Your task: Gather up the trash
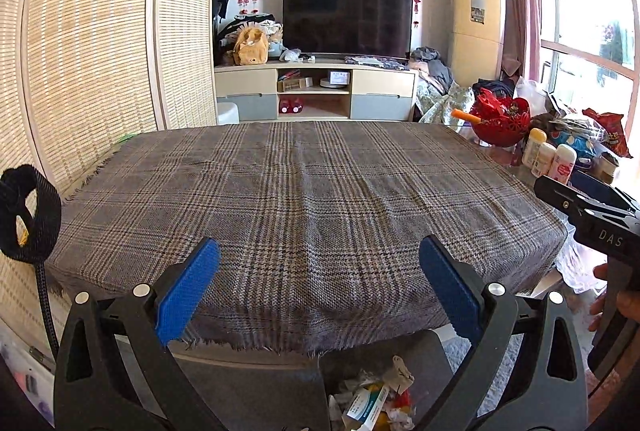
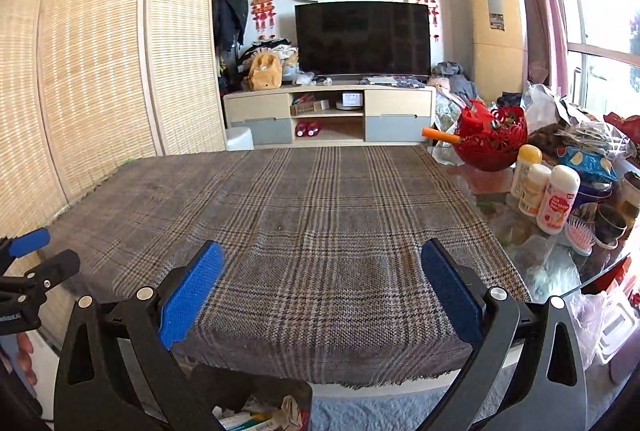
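Cloth: grey-brown plaid woven tablecloth (image 1: 304, 199) spread flat over whole tabletop, fringe hanging off near edge; no scraps visible on it in either view, so collecting looks near done or done.
Glass: bare glass tabletop strip (image 2: 532, 251) right of cloth, crowded with household items pushed aside, likely to keep work area free.
Bin: dark open-top trash bin (image 1: 432, 355) on floor just below near table edge, between and under both grippers; placed there so drops fall straight in.
Trash: crumpled paper scraps and a small white-and-green carton (image 1: 372, 403) already inside bin; carton print too small to read.
Left gripper (image 1: 320, 287): blue-padded jaws spread wide, nothing between them, hovering over near cloth edge above bin.
Right gripper (image 2: 322, 289): same, jaws spread wide and empty, aimed along table; bin corner below-left of it.
Bowl: red openwork plastic bowl (image 2: 490, 139) on glass side, orange stick poking out its left.
Bottles: three white plastic bottles (image 2: 544, 187) clustered beside bowl; pink label on nearest, text not legible.
Brush: pink hairbrush (image 2: 580, 235) just beside bottles.
Writing: "DAS" in white on right gripper body, seen from left wrist view.
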### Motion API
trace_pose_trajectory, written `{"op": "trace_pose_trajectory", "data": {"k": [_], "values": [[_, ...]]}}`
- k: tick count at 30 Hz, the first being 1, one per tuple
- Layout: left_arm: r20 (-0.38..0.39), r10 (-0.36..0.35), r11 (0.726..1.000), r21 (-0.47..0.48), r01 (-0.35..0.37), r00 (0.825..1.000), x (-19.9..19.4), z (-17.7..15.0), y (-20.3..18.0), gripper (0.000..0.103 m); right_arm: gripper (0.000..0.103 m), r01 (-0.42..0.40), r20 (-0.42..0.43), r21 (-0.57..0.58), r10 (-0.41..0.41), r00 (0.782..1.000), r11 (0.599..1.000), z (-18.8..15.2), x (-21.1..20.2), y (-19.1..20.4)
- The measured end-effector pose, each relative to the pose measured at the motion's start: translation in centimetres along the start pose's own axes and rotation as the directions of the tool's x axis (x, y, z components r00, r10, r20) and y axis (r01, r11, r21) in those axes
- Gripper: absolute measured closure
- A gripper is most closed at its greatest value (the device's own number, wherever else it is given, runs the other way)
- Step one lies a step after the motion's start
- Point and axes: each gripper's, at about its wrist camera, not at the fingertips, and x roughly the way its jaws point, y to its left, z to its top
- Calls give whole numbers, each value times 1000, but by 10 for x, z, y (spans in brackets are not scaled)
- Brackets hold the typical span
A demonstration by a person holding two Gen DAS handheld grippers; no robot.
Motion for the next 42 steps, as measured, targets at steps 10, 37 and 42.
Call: {"op": "trace_pose_trajectory", "data": {"k": [10,37,42], "values": [[-13,-8,1000,-9,8,1000,10,-6,-4,8,3,122,-14,-39,-123,992,992,-5,1,2],[-17,-14,1000,-23,13,1000,9,-1,2,8,3,132,-38,12,-131,991,991,-7,6,-4],[-15,-17,1000,-20,17,1000,8,0,2,8,3,134,-41,20,-133,990,991,-7,6,-7]]}}
